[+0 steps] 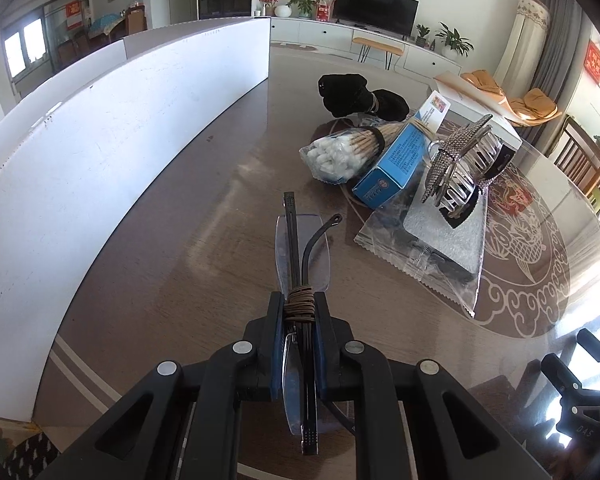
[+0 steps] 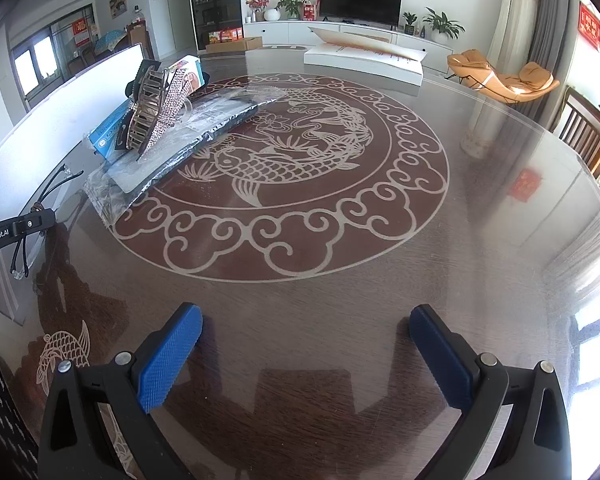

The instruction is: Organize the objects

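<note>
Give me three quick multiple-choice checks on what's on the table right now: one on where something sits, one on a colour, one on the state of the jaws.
1. Where is the rhinestone hair claw?
A. On top of the silver packet in clear wrap
B. Inside the white bin
C. Between the right gripper's jaws

2. What colour is the small carton beside the cotton swabs?
A. Red
B. Blue
C. Green

3. How does the left gripper stand?
A. Jaws wide open, nothing between them
B. Jaws closed on the folded glasses
C. Jaws closed on the hair claw

Answers:
1. A, both views show the claw resting on the wrapped packet.
2. B, its faces are blue with white print.
3. B, the pads pinch the cord-wrapped glasses; the right gripper is the one that is open and empty.
</note>
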Tool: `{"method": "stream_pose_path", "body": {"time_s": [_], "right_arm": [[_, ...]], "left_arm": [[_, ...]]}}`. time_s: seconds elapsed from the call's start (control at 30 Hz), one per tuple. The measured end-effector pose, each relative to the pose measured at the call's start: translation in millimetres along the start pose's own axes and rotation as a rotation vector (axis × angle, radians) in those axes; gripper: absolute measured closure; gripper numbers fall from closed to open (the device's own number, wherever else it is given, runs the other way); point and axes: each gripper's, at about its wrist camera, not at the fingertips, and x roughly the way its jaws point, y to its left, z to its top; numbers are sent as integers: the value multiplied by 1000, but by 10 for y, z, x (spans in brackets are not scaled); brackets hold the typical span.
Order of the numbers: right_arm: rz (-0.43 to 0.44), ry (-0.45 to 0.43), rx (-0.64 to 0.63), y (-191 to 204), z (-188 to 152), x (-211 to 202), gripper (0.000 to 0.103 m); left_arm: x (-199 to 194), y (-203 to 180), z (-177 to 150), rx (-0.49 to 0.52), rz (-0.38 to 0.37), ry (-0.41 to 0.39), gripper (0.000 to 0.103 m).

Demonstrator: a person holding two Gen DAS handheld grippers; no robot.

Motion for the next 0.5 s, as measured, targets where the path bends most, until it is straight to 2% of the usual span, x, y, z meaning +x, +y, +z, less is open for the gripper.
{"method": "stream_pose_path", "body": {"time_s": [0.07,0.1,0.13,0.2,0.5], "right_arm": [[0,0,0,1,0,0,0],[0,0,0,0,0,0,0],[0,0,0,1,0,0,0],[0,0,0,0,0,0,0],[0,0,0,0,0,0,0]], "left_arm": [[15,27,15,-8,6,-3,86],[14,27,17,-7,5,-3,76],[7,12,10,-2,15,-3,53],[22,-1,7,1,52,0,27],[65,36,-11,-6,77,20,23]]}}
